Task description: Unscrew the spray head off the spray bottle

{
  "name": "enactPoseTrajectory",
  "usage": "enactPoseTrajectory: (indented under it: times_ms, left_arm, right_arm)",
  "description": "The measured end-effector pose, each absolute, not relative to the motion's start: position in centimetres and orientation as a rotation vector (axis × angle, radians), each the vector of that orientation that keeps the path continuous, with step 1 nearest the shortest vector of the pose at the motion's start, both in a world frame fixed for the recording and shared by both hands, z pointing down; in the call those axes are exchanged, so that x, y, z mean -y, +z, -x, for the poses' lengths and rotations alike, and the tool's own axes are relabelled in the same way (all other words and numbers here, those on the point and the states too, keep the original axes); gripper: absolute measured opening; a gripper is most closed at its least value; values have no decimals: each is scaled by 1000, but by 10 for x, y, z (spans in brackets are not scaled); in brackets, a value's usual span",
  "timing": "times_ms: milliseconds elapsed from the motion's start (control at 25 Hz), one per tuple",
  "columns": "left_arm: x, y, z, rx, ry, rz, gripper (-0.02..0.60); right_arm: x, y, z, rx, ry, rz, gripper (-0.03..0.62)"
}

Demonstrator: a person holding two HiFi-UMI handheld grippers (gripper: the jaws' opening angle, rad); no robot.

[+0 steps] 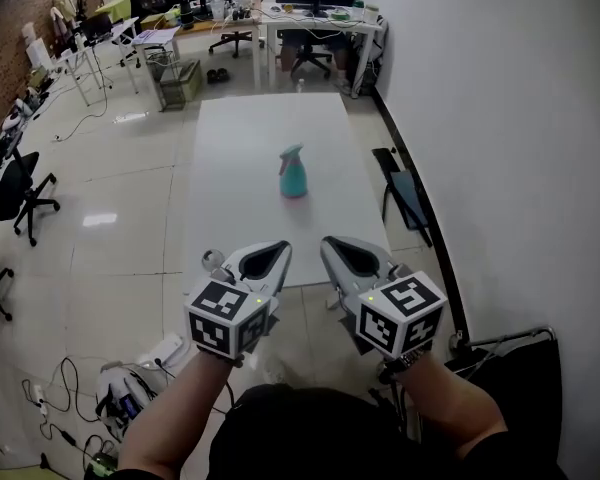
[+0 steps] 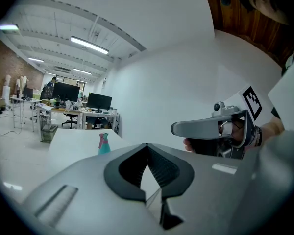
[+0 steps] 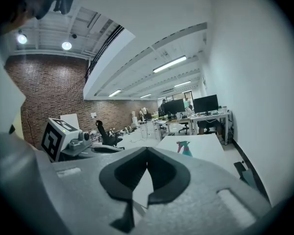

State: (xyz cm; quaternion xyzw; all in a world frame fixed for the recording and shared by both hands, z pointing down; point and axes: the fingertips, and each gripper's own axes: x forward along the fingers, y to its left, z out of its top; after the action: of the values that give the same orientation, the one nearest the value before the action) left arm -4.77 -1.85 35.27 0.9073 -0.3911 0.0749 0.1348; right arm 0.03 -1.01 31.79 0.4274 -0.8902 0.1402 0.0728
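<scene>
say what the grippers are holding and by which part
Nothing is held: the left gripper and right gripper are both shut and empty, and the spray bottle stands untouched.

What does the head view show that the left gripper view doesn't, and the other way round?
Only the head view: both forearms and the white table seen from above. Only the left gripper view: ceiling lights and the left tongs with jaws closed, up close. Both: the teal spray bottle standing on the table, the right tongs, and the monitor desks behind.

The left gripper (image 1: 283,249) and right gripper (image 1: 328,242) are cased in grey (black-and-white marker cubes (image 1: 228,318) attached), and dark clothing (image 1: 310,433) is worn.
</scene>
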Motion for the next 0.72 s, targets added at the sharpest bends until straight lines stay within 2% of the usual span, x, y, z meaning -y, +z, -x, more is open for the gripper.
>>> enactPoseTrajectory:
  times_ms: [280, 720]
  left_arm:
    - [42, 360, 55, 1058, 241, -2649, 35]
    - [93, 380, 36, 1095, 296, -2581, 61]
  right_arm:
    - [35, 320, 9, 2622, 429, -1333, -9]
    - [90, 325, -14, 2621, 461, -1280, -9]
